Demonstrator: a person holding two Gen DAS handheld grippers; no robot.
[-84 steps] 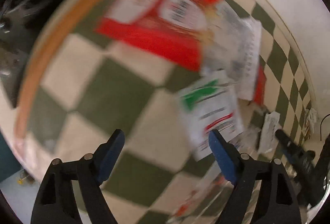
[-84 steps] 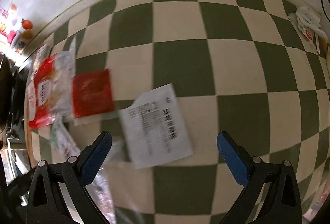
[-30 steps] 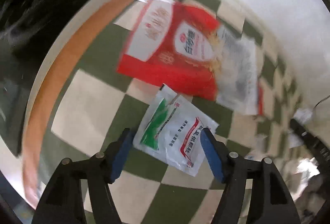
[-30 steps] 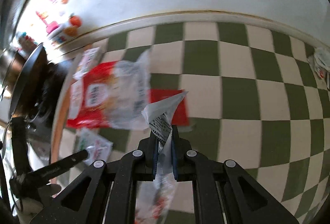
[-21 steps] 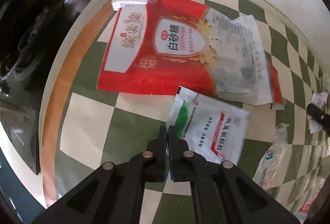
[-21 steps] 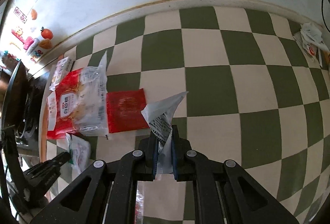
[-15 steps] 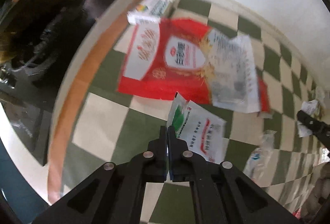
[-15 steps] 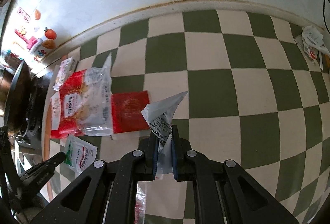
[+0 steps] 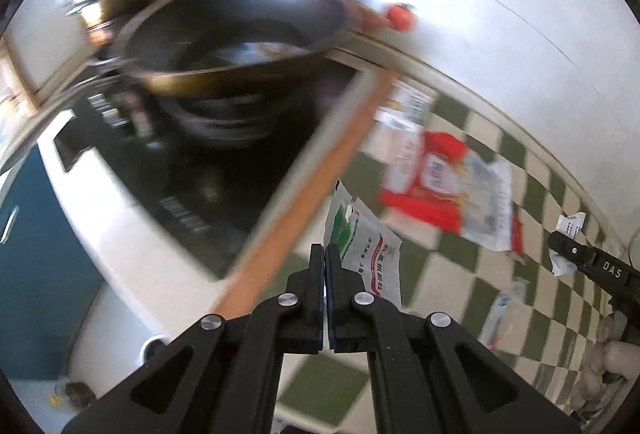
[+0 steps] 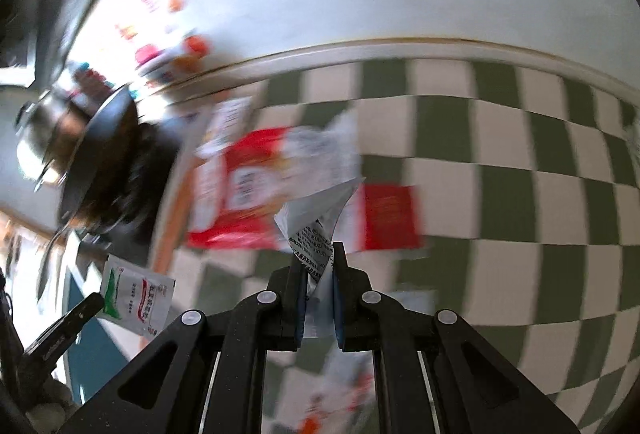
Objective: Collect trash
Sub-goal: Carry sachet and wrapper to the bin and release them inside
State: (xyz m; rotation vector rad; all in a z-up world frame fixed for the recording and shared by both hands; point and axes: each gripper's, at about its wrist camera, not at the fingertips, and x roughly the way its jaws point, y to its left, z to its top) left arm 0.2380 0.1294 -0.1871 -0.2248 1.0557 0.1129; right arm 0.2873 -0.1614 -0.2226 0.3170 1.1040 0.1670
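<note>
My left gripper (image 9: 324, 258) is pinched tight on the edge of a white packet (image 9: 362, 242) with green and red print, and the packet hangs in the air. My right gripper (image 10: 319, 266) is squeezed on a crumpled paper slip (image 10: 316, 222). Past them, on the green and white checkered top (image 10: 508, 202), lie a big red bag (image 10: 248, 190) and a small red packet (image 10: 390, 216). Farther left, a black pan (image 9: 236, 30) sits on the stove (image 9: 180, 170).

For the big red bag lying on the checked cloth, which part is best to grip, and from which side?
Grip the red bag at its lower red edge. It lies flat, and there no other wrapper covers it. Both grippers are full now: left, right.
</note>
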